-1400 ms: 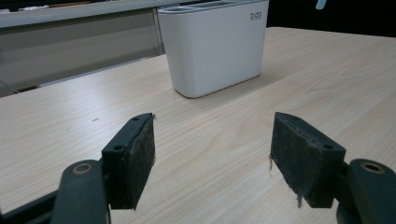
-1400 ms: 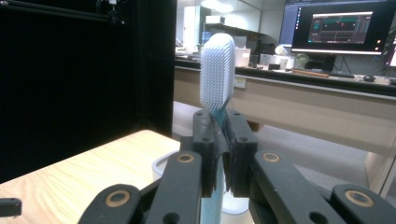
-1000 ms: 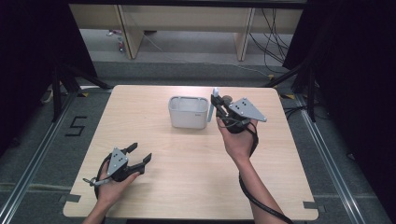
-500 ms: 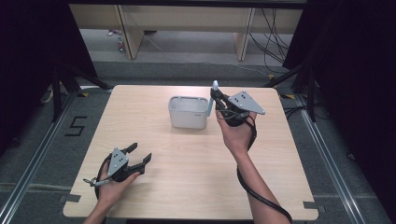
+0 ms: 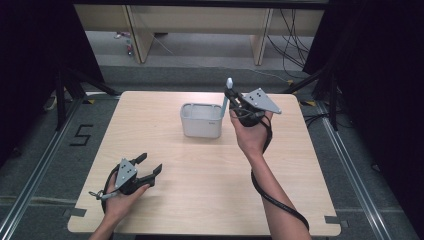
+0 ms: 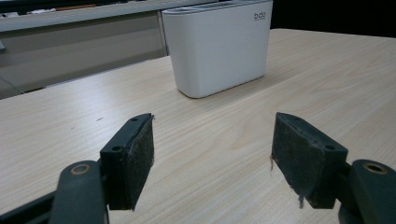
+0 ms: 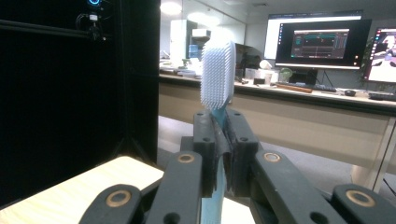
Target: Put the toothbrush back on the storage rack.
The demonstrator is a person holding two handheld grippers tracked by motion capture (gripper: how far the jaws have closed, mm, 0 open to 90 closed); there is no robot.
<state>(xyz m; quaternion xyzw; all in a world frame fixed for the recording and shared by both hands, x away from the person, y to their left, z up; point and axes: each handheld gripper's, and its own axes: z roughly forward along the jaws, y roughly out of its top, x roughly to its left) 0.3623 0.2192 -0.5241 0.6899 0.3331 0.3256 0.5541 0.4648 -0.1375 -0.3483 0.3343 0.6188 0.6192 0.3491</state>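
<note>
Jaws of my right gripper (image 7: 218, 140) pinch a toothbrush (image 7: 217, 74) — bristles up — beside the white holder (image 5: 201, 120) near the table's (image 5: 210, 200) far edge. My left gripper (image 5: 148, 166) rests spread near the front-left corner — well apart.

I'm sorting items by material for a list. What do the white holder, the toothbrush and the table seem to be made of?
The holder looks like matte white plastic: smooth walls, rounded corners, a small printed logo. The toothbrush seems plastic too, with a teal neck and fine white bristles, probably nylon. The table shows pale wood grain with a flat sheen; solid wood or laminate can't be told apart.
</note>
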